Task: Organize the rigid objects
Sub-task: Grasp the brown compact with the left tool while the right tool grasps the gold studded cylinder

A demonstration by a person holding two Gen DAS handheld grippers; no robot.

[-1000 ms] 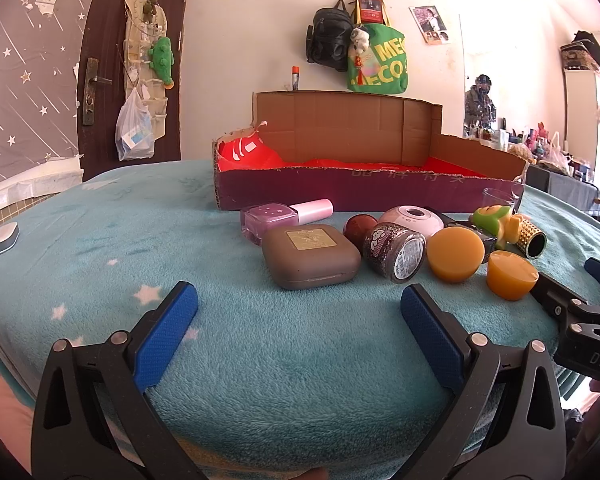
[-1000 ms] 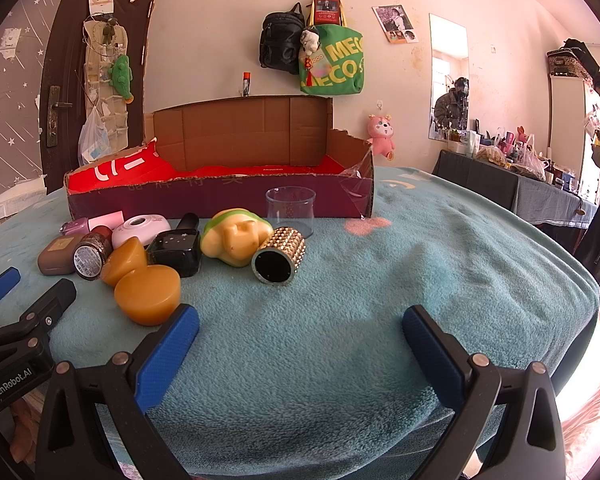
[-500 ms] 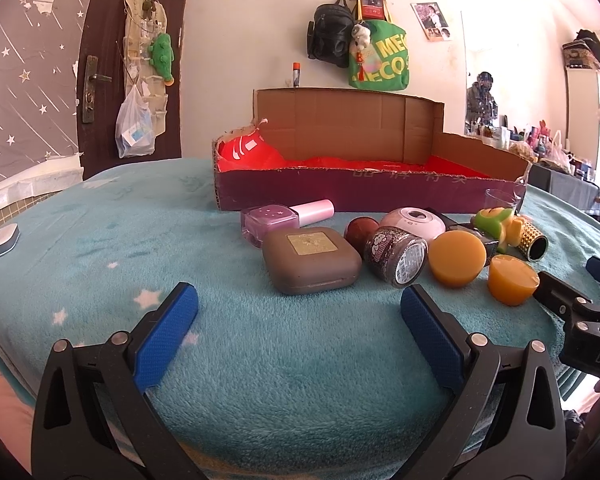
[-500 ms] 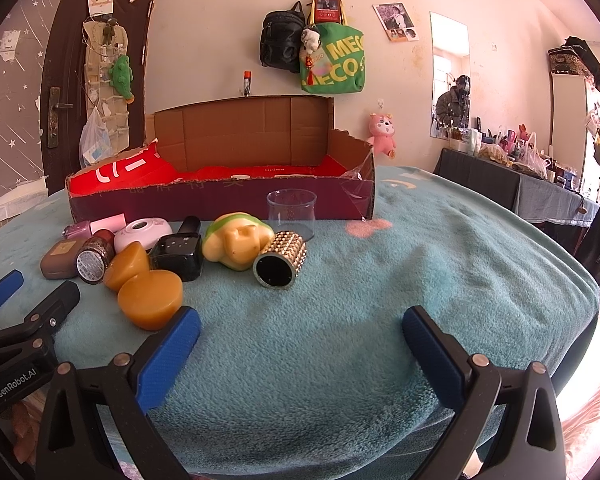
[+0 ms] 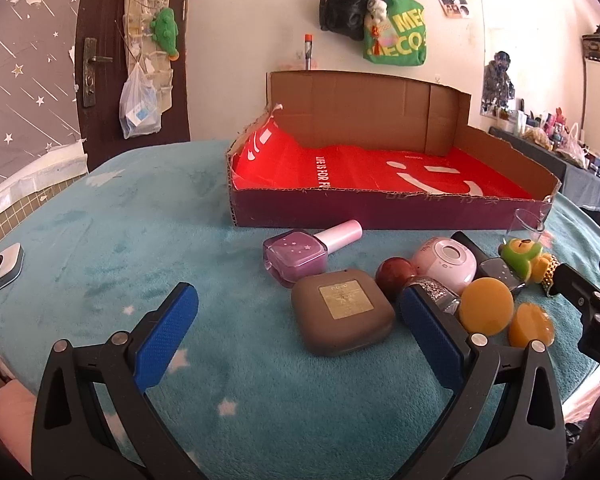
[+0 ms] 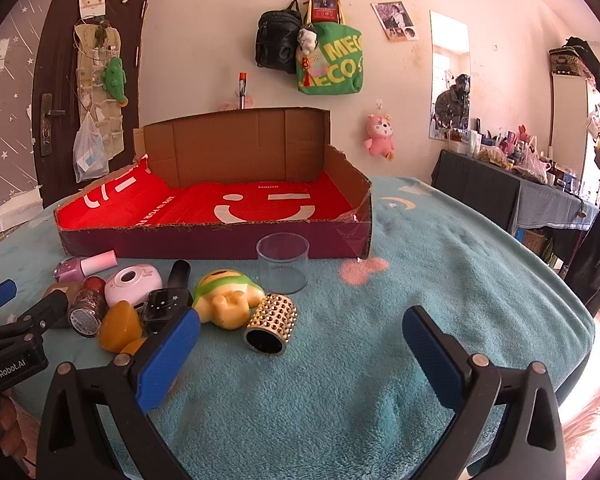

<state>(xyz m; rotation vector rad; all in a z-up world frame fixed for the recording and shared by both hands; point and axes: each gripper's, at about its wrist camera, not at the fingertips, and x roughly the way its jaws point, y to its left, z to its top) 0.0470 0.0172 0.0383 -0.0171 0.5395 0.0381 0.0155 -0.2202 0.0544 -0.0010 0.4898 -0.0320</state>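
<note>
Both the left tool (image 5: 298, 316) and right tool (image 6: 300, 336) hover spread wide, gripping nothing, above small cosmetics and toys before a cardboard box (image 6: 220, 236).

Left gripper (image 5: 298, 322): black frame, silver screws, blue textured fingers (image 5: 166, 338). Right gripper (image 6: 300, 350): same build; "GenRobot.AI" printed white.

The right gripper's (image 6: 300, 344) near blue finger (image 6: 168, 360) hides most of one orange puck (image 6: 134, 346), and the glitter jar's (image 5: 440, 298) label is too small to read.
</note>
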